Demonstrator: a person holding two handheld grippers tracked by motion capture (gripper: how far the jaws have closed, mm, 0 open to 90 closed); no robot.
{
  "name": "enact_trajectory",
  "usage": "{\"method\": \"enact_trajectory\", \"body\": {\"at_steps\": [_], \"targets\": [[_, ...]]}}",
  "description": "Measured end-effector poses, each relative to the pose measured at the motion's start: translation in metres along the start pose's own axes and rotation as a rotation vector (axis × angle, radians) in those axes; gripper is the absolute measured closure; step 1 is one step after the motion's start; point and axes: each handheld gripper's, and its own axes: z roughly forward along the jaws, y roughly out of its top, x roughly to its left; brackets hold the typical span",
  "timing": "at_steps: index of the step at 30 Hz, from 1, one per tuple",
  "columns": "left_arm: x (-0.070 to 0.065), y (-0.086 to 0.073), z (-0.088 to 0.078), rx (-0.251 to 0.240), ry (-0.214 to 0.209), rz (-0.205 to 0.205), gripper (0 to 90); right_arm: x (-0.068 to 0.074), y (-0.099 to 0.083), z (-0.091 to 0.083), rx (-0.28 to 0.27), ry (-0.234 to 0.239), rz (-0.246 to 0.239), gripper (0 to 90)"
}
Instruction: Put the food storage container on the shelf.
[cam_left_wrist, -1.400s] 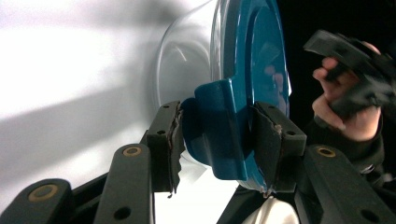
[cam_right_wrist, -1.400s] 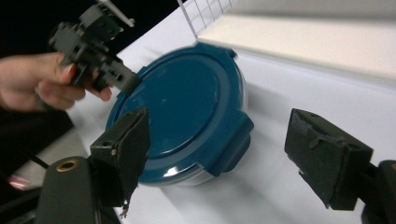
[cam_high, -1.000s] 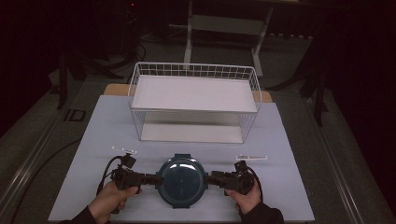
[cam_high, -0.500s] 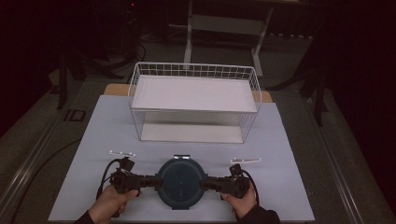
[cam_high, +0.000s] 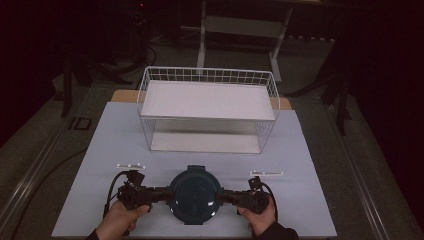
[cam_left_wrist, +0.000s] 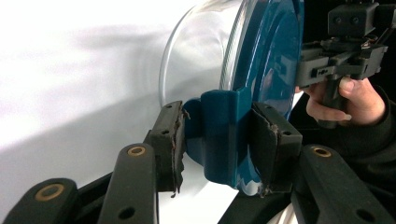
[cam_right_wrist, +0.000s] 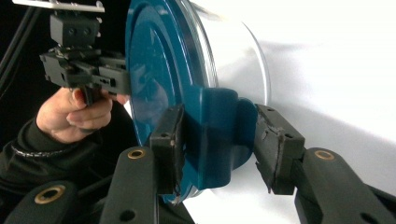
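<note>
Your left gripper (cam_left_wrist: 217, 140) clamps one lid tab of the bowl (cam_high: 193, 194), at the table's (cam_high: 310, 165) near edge; the right gripper (cam_right_wrist: 217, 140) brackets the opposite tab, one jaw apart. Close it fully, then I'd lift both sides evenly.

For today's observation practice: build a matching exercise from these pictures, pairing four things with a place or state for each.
Things:
1. blue-lidded glass container
2. wire basket
3. left gripper
4. right gripper

Places or states:
A. at the far middle of the table, nothing in it
B. at the container's right lid tab
C. near the table's front edge, between both grippers
D. at the container's left lid tab

Pairs: 1-C, 2-A, 3-D, 4-B
</note>
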Motion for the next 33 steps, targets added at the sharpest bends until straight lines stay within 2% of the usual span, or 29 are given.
{"method": "enact_trajectory", "body": {"at_steps": [7,10,13,16,20,24,25,33], "targets": [[-0.011,0.017,-0.001,-0.046,0.019,0.082,56.7,0.007,0.017,-0.010,-0.043,-0.015,-0.074,55.4],[-0.014,0.026,0.001,-0.072,0.018,0.116,56.7,0.010,0.027,-0.016,-0.067,-0.031,-0.127,55.4],[-0.016,0.036,0.004,-0.104,0.015,0.154,56.8,0.012,0.038,-0.023,-0.097,-0.049,-0.177,55.4],[-0.014,0.047,0.010,-0.131,0.017,0.194,56.8,0.009,0.049,-0.028,-0.118,-0.063,-0.205,55.3],[-0.006,0.062,0.020,-0.140,0.007,0.198,56.8,0.001,0.063,-0.030,-0.128,-0.079,-0.215,55.3],[0.003,0.076,0.032,-0.147,0.007,0.199,56.8,-0.011,0.075,-0.030,-0.133,-0.092,-0.204,55.3],[0.003,0.076,0.032,-0.147,0.007,0.199,56.7,-0.011,0.075,-0.030,-0.133,-0.092,-0.204,55.3],[0.029,0.092,0.056,-0.170,-0.001,0.191,56.6,-0.041,0.096,-0.024,-0.132,-0.117,-0.199,55.2]]}}
